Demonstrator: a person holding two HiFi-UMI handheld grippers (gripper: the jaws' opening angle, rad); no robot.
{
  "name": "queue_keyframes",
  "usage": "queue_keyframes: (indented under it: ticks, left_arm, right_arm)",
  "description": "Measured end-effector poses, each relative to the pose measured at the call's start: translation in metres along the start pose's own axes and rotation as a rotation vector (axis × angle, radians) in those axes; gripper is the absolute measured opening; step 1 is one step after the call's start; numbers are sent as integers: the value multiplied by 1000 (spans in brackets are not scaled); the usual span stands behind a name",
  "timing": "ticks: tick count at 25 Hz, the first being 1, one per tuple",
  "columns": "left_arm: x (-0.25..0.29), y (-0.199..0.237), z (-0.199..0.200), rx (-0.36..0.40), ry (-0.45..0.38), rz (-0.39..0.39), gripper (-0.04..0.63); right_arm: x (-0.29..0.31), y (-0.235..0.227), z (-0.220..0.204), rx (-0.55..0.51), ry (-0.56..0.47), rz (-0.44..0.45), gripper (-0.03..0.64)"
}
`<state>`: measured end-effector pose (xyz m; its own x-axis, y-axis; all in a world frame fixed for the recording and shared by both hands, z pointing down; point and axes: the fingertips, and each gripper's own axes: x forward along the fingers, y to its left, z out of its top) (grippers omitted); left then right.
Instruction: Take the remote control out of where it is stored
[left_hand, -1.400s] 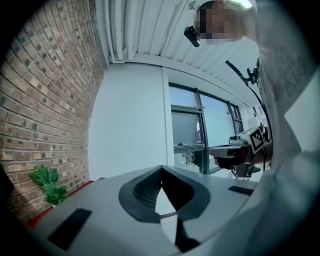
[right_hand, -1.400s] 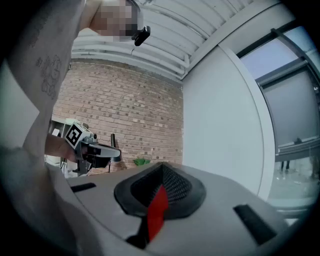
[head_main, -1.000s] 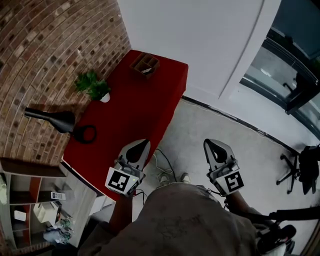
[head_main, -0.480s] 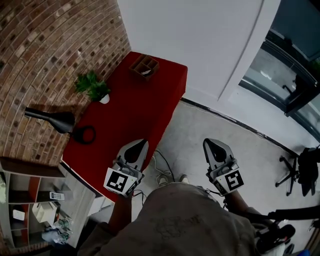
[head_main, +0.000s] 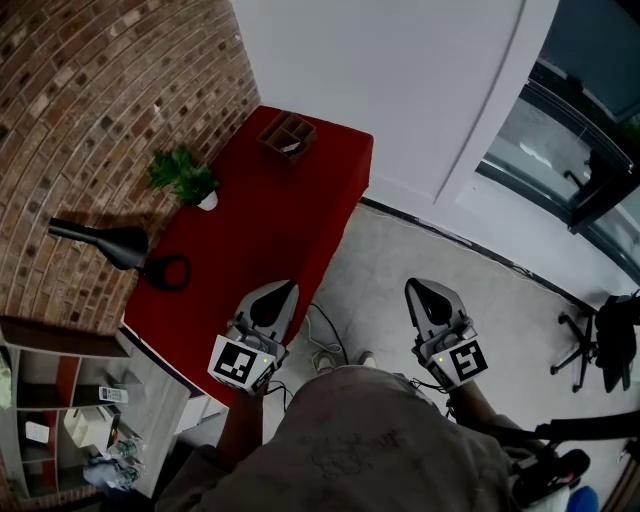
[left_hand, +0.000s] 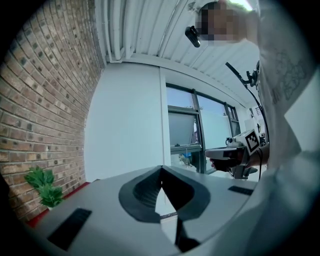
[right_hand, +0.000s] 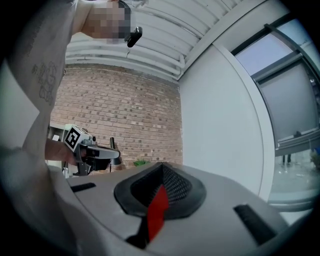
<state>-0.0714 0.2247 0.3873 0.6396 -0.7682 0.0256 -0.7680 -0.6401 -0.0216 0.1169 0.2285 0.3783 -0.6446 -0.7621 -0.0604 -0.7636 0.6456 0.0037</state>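
Evidently nothing is in hand yet: the left gripper (head_main: 276, 297) and the right gripper (head_main: 426, 296) both have their jaws pressed together with nothing between them, and both are held level close to the person's body. The left one hangs over the near end of the red desk (head_main: 270, 225), the right one over the floor.

The remote control (head_main: 291, 146) seems to be the small pale object in a compartment of the wooden organiser (head_main: 283, 124) at the far end of the desk, well apart from both grippers; it is too small to make out clearly. A potted plant (head_main: 186, 175) and a black lamp (head_main: 112, 243) stand along the brick wall.

A remote is probably light, rigid and smooth-cased, so it may slip. Pinching its exposed end across the narrow sides and lifting straight up should clear the dividers.
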Motion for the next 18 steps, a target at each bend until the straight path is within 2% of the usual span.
queue_keyframes:
  ticks: [14,18]
  left_arm:
    - [5,-1,2,0,7,-9,5]
    - [6,1,7,3,-8,16,5]
  right_arm:
    - [3,-1,-4,2,14,11,12]
    - [2,-5,-4,-3,14,1,12]
